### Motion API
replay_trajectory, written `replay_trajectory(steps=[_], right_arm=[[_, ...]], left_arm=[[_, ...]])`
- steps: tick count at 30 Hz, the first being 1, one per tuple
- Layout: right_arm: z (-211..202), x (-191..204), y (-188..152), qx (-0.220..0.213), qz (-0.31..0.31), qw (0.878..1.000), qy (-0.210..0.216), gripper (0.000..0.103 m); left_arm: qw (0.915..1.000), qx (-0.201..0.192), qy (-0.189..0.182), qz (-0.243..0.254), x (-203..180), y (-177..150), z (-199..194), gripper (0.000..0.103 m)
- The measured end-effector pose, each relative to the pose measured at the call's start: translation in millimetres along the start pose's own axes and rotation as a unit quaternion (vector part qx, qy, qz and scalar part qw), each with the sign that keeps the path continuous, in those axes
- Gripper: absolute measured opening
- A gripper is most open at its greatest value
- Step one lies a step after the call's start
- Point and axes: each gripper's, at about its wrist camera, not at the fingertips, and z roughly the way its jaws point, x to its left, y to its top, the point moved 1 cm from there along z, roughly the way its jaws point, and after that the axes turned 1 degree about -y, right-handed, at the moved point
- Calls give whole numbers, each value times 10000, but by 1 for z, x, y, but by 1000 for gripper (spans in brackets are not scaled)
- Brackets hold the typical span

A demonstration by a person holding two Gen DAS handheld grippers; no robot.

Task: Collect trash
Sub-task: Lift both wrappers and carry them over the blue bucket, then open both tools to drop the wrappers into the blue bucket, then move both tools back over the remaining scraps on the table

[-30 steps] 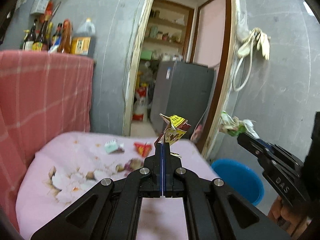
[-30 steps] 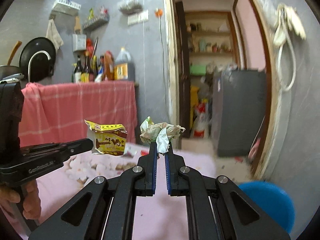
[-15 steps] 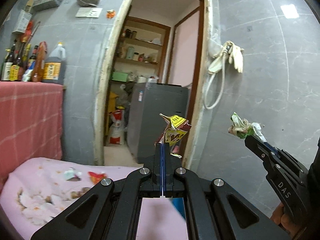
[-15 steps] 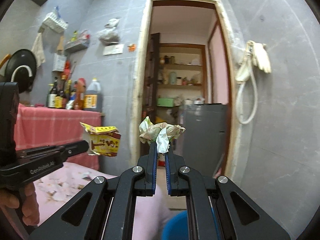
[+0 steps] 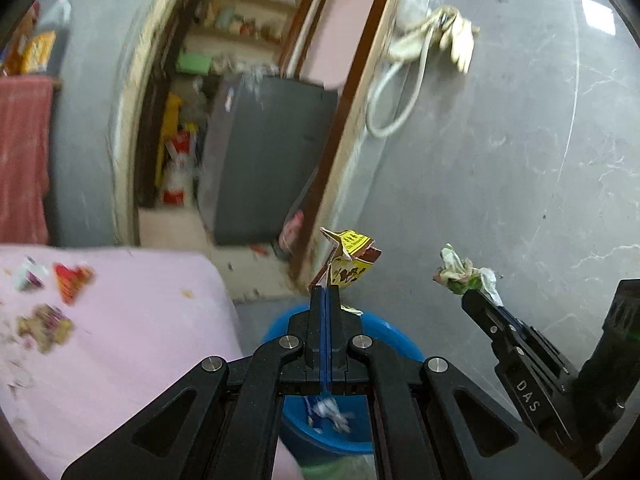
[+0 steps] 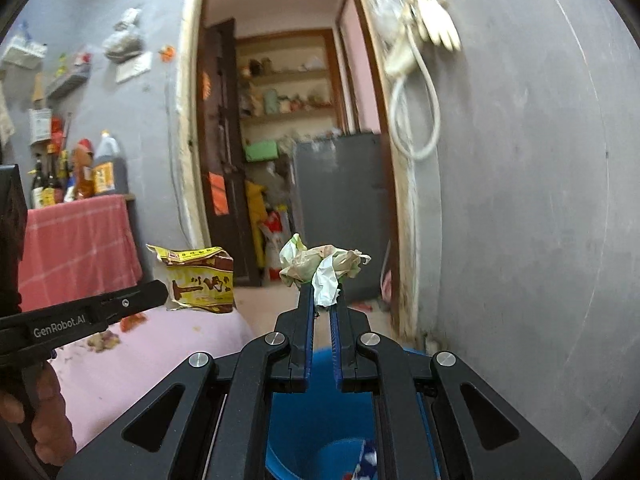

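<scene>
The crumpled yellow-and-brown snack wrapper point(image 5: 349, 258) is pinched at the tips of the left gripper point(image 5: 327, 289), whose fingers are pressed fully together on it, and the wadded white-and-green paper scrap point(image 6: 320, 266) is clamped in the right gripper point(image 6: 322, 300), its fingers nearly closed around the wad. Both pieces hang over the round blue plastic bucket point(image 6: 320, 432), which stands on the floor between the bench edge and the grey tiled wall point(image 5: 520, 160) and already has scraps in it. More litter lies on the pink flowered cloth point(image 5: 140, 320) covering the bench. Beyond is an open doorway point(image 6: 288, 140) with shelves and a dark grey cabinet point(image 5: 264, 160). A second ago both grippers were over the bench; the bucket now sits directly under them.
</scene>
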Motion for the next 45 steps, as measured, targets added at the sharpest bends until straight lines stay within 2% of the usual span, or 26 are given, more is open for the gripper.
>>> replay_trajectory(steps=[5, 10, 15, 18, 25, 27, 28, 30, 32, 34, 35, 38, 39, 40, 42, 44, 45], right_arm=[[15, -16, -12, 370, 217, 9991, -66, 7], [28, -28, -25, 786, 377, 9962, -62, 9], [36, -38, -33, 1019, 508, 9935, -36, 14], [35, -40, -33, 1008, 548, 9934, -15, 23], [32, -35, -27, 856, 509, 9950, 5, 25], [27, -32, -22, 757, 503, 9959, 10, 30], [25, -31, -19, 684, 496, 9964, 20, 32], [17, -27, -11, 495, 474, 9976, 23, 44], [11, -22, -4, 329, 451, 9984, 47, 47], [5, -16, 4, 208, 397, 9990, 74, 50], [3, -14, 7, 157, 384, 9991, 88, 54], [-5, -7, 15, -35, 389, 9991, 155, 75], [-7, -4, 17, -78, 387, 9991, 167, 80], [-9, -2, 19, -108, 377, 9991, 175, 83], [-11, 4, 23, -164, 356, 9991, 170, 93], [-14, 10, 26, -250, 359, 9988, 203, 103], [-16, 13, 27, -284, 360, 9987, 224, 103]], left_arm=[[9983, 542, -66, -189, -3, -7, 35, 0], [9952, 916, -73, -327, -3, -13, 59, 0], [9918, 1221, -36, -386, -2, -22, 71, 0], [9915, 1251, 13, -342, -1, -25, 71, 1], [9933, 1082, 38, -395, 6, -24, 61, 16], [9948, 937, 73, -390, 9, -21, 53, 19], [9954, 876, 96, -376, 9, -20, 49, 22], [9966, 725, 161, -350, 11, -16, 39, 28], [9975, 584, 218, -328, 15, -11, 27, 33], [9981, 453, 306, -295, 19, -7, 16, 45], [9982, 378, 357, -286, 21, -4, 9, 49], [9979, 77, 588, -250, 28, 4, -13, 73], [9974, -39, 678, -225, 30, 7, -20, 87], [9967, -144, 772, -200, 32, 9, -26, 96], [9938, -433, 1013, -140, 36, 14, -44, 100], [9923, -552, 1107, -90, 40, 16, -55, 101], [9912, -609, 1176, -67, 42, 18, -61, 101]])
